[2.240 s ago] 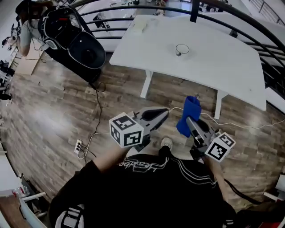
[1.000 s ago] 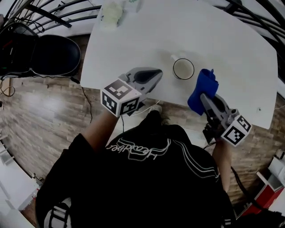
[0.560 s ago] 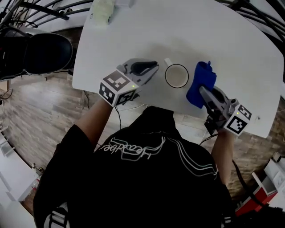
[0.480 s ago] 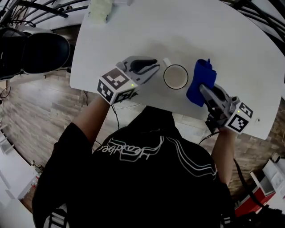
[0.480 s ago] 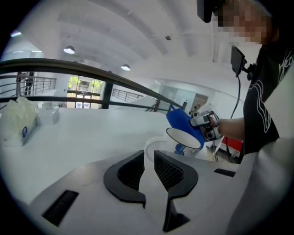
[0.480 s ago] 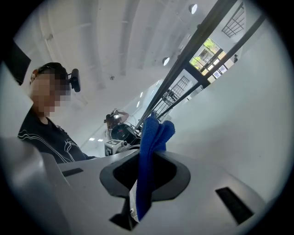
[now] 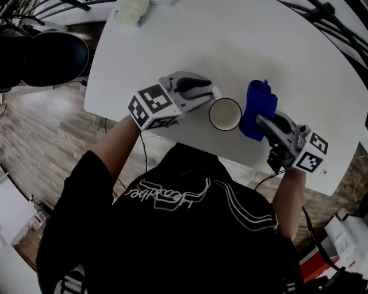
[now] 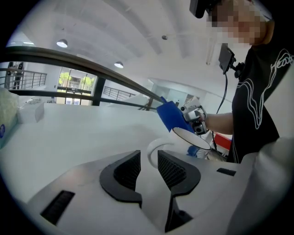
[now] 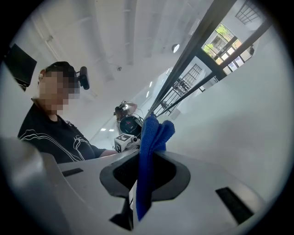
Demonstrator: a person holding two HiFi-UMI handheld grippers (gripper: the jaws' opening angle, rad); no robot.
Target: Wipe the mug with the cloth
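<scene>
Since a second ago the left hand-held gripper has moved in on the mug, which stands near the front edge of the white tabletop; its jaws, then together, are opening, released, with the mug handle at the mouth of the gap, unpinched; a steadying grasp appears imminent. The right hand-held gripper stays clenched on the blue cloth, now just beside the mug. Surroundings: plank floor; black chair; dark railing.

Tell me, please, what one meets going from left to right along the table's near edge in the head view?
Left gripper (jaws opening, gripping nothing) → mug → cloth
</scene>
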